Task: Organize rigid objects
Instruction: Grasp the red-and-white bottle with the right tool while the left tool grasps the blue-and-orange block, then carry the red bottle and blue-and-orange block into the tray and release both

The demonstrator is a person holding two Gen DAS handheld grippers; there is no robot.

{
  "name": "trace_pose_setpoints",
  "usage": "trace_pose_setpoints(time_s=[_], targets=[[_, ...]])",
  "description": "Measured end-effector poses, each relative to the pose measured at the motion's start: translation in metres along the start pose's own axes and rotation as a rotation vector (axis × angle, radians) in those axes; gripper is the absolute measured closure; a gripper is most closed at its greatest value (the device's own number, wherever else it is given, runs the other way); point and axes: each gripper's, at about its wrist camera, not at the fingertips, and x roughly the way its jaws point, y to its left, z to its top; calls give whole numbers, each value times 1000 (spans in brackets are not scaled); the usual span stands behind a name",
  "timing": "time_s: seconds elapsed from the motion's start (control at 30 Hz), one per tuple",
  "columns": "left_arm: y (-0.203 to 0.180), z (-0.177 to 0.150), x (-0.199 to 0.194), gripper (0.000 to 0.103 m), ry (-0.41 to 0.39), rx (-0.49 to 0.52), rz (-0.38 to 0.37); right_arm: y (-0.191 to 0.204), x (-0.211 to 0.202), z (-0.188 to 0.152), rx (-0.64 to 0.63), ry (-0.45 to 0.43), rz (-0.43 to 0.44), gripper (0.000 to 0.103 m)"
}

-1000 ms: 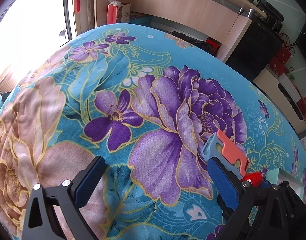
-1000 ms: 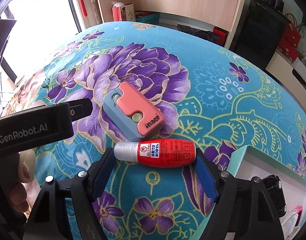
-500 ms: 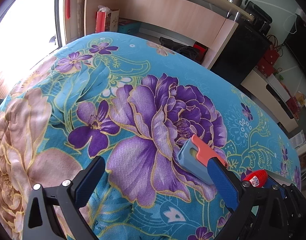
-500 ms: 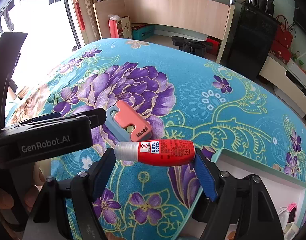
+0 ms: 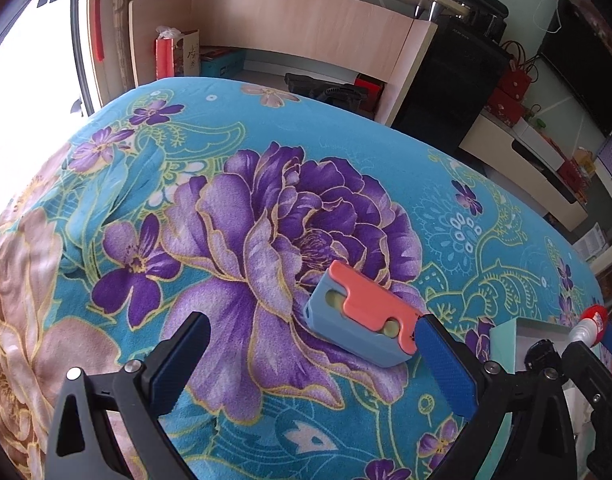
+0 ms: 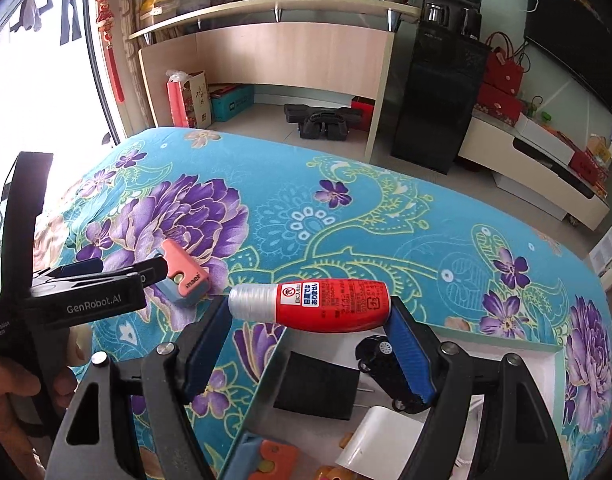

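Right wrist view shows the floral surface [image 6: 386,216] farther below than a second ago, and the open box [image 6: 548,350] now sits under the right gripper [image 6: 306,320], whose jaws clamp the red bottle [image 6: 330,306] endwise, lifted clear. Release into the box probably comes next. Left gripper [image 5: 314,344], jaws wide and empty, has closed on the pink-and-blue cutter [image 5: 362,320], still lying on the surface.

Counter [image 6: 386,216] wearing turquoise cloth w/ purple flowers. Pink-blue cutter [image 5: 366,320] lying flat on big purple bloom. Mint-rimmed box [image 6: 518,346] sitting on cloth nr right edge.
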Motion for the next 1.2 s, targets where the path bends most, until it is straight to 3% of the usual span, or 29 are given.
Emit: trace_pose_setpoints(time_s=[0.2, 0.4, 0.63, 0.7, 0.8, 1.2], targets=[[-22, -2, 13, 0, 12, 75, 13, -12, -2, -5, 27, 0, -8, 25], [-27, -3, 18, 0, 5, 86, 27, -19, -1, -9, 52, 2, 0, 25], [-39, -6, 25, 14, 10, 149, 71, -24, 2, -12, 71, 9, 6, 25], [-41, -6, 25, 24, 6, 161, 74, -25, 2, -13, 76, 11, 7, 25], [-42, -6, 24, 27, 3, 164, 73, -26, 2, -14, 81, 16, 8, 25], [-41, -4, -22, 27, -100, 121, 46, -25, -7, -18, 91, 14, 0, 25]])
